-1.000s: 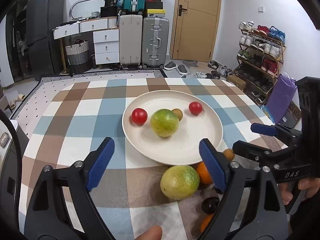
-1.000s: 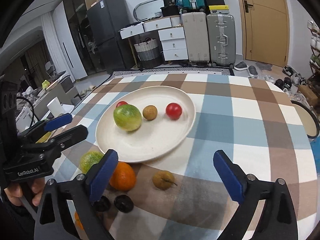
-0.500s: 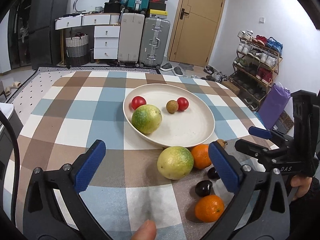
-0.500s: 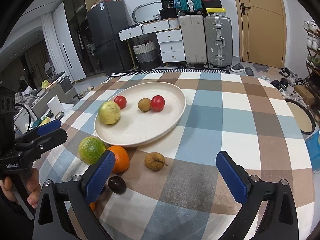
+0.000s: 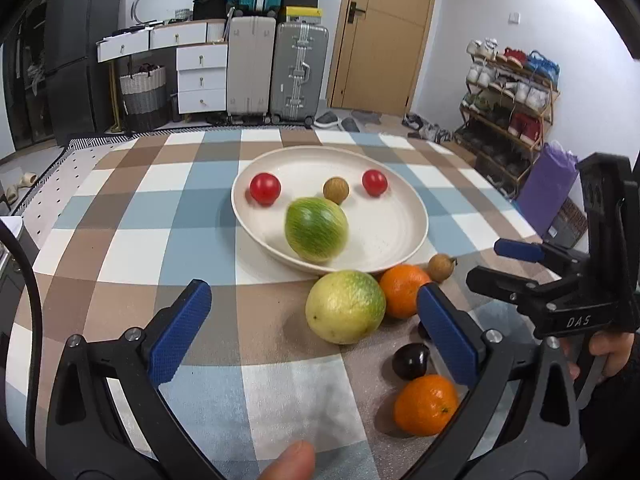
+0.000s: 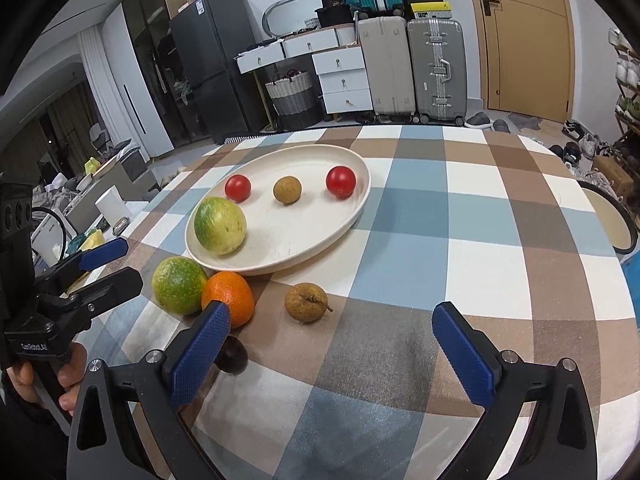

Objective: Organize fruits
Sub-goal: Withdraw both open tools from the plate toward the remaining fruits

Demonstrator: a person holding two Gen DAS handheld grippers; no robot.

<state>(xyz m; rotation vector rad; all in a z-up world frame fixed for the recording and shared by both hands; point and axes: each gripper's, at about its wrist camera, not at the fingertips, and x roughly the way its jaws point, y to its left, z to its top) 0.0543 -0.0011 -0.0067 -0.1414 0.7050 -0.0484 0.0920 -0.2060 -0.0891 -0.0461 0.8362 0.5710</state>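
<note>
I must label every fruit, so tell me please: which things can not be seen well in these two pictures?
- Second dark fruit: left wrist view, mostly behind the left gripper's finger.
- Dark fruit: right wrist view, partly behind the right gripper's finger.
- Near orange: absent from the right wrist view.
- Green fruit on the plate: slightly blurred.

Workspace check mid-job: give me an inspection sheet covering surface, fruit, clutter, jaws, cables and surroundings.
Surface: checked tablecloth, flat.
Job's things: plate holds two tomatoes, a longan and a green fruit. Off the plate: another green fruit, two oranges, a brown fruit, a dark fruit.
Clutter: nothing seen on the cloth.
Grippers: left gripper and right gripper, jaws wide, nothing between them.
Cables: a black cable at the left edge.
Surroundings: suitcases, drawers, shoe rack, door.
</note>
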